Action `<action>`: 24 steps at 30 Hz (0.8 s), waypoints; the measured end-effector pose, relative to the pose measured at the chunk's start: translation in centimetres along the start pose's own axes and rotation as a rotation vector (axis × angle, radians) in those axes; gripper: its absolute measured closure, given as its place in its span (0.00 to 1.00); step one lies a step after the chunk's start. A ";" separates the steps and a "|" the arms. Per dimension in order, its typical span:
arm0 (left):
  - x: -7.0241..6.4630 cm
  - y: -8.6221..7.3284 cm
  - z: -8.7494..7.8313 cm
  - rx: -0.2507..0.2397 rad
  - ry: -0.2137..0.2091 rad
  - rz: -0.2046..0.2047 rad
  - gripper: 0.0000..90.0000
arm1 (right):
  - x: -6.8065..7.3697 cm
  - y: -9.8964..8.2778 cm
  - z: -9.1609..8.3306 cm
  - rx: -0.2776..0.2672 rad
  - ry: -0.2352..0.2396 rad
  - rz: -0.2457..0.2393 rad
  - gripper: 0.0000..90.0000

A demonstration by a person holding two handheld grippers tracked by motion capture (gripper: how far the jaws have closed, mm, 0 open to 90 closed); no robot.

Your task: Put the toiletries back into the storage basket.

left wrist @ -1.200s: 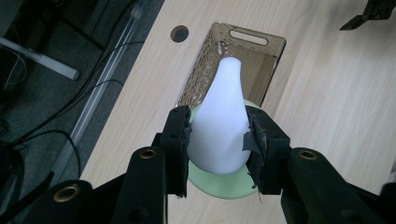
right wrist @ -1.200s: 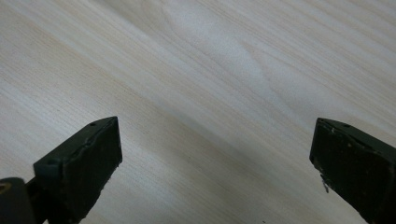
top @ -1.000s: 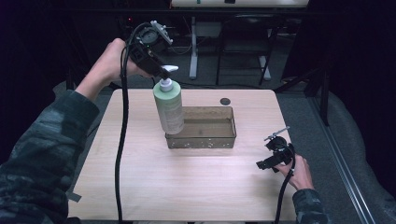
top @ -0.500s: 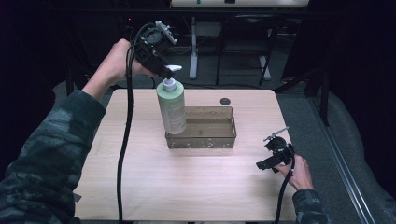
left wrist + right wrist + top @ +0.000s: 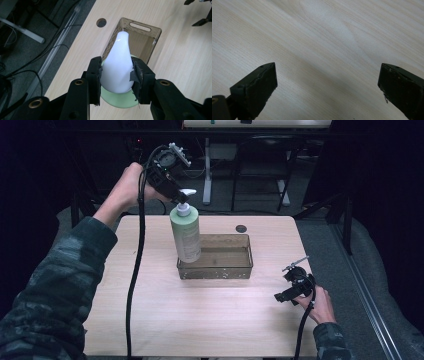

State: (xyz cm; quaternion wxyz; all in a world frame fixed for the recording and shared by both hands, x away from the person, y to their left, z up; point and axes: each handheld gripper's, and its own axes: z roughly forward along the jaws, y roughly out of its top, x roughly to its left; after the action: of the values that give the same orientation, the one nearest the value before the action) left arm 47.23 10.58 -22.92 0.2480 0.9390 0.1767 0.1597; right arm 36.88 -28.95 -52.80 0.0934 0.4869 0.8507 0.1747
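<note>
My left hand-held gripper (image 5: 181,196) is clamped on the white pump head (image 5: 119,65) of the green bottle (image 5: 186,235), a pad pressed against each side of it, as I see it in the left gripper view. From the high view the bottle hangs upright from that grip at the near left corner of the brown tray (image 5: 235,269); I cannot tell whether its base touches the tray's floor or stands clear of it. Looking down along the jaws, I see the bottle's pale green shoulder just under the pump, and past the spout the tray's inside and the slot handle in its far end wall. The tray sits about mid-desk (image 5: 200,320), with a small dark round hole (image 5: 241,228) in the desk top just behind it. My right hand-held gripper (image 5: 295,287) is near the desk's right edge, well apart from the tray, held in my right hand (image 5: 317,304). Its jaws are spread wide with bare wood grain between them.
</note>
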 end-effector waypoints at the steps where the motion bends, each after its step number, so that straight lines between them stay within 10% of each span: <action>1: 0.0 0.0 0.1 -0.004 -0.001 -0.001 0.70 | 0.0 0.0 0.0 0.001 0.001 0.001 0.02; 24: 0.1 -1.0 2.3 0.026 -0.012 -0.011 0.70 | 0.0 0.0 0.0 0.005 -0.005 -0.016 0.02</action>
State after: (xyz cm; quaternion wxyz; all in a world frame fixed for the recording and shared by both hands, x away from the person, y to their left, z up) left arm 47.99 10.46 -25.32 0.2376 0.9421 0.1825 0.1503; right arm 36.89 -28.97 -52.83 0.0957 0.4808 0.8548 0.1705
